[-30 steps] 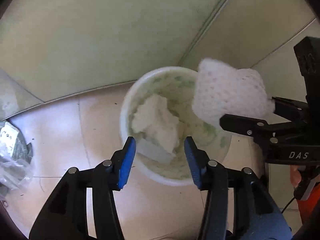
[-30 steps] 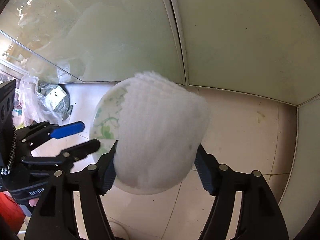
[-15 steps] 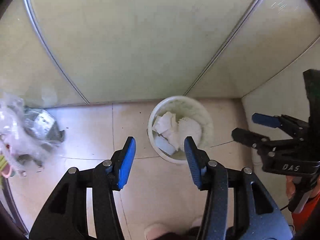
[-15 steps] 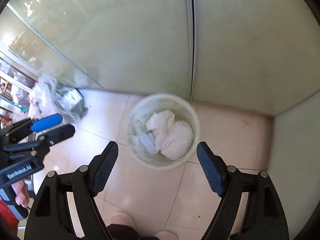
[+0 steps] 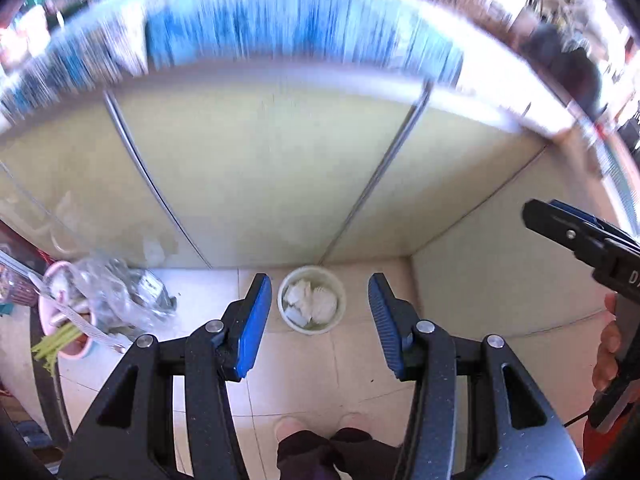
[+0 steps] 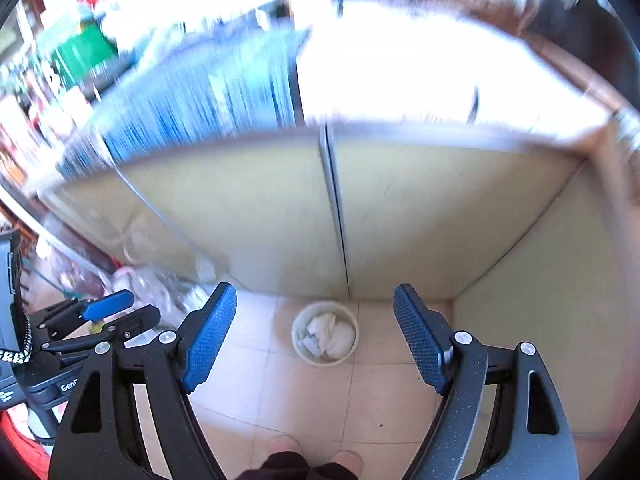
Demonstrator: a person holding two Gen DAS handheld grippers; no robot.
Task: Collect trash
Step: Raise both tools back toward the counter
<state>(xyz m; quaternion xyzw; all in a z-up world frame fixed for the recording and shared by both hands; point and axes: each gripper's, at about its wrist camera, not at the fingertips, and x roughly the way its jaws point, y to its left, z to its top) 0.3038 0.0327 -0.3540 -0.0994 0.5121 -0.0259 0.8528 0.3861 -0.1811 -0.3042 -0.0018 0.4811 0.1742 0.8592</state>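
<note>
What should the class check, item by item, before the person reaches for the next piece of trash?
1. Left gripper open and holding nothing: ok.
2. Right gripper open and holding nothing: ok.
3. White foam and paper trash lies inside the bin: ok.
4. Bin upright on the tiled floor by the corner: ok.
5. Next piece of trash located: cannot tell; the upper part of both views is blurred.
6. Plastic bag on the floor at left counts as trash: cannot tell.
</note>
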